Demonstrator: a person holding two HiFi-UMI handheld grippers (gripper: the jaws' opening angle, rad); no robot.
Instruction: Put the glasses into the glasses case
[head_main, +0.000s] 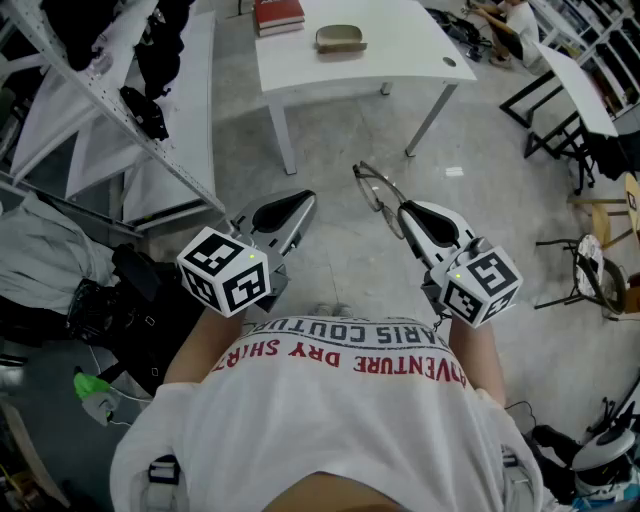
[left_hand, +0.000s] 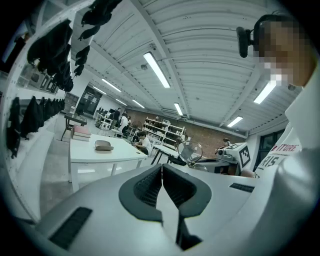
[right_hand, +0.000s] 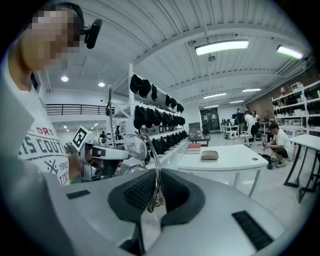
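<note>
Two grippers reach forward over a grey floor in the head view, the left gripper (head_main: 300, 207) just left of centre and the right gripper (head_main: 404, 211) just right of it.

The glasses (head_main: 372, 188) stick up and to the upper left from the right gripper's tip, above the floor and well apart from the white table (head_main: 400, 40) at the top of the frame. On that table lie the glasses case (head_main: 340, 38) and, to its left, a stack of books (head_main: 278, 15). From this height the grip itself is too small to read.

The right gripper view settles it. Its jaws are closed almost fully on a thin part of the frame, probably a temple arm, which runs up from between the ribbed pads (right_hand: 137, 192) to a round lens left of centre. The case sits closed on the table at right of centre, the books beside it.

The left gripper view shows what the other two do not: its own jaws pressed together with nothing between them. It also catches one lens of the glasses right of centre, and the case lies on the table at the left.
</note>
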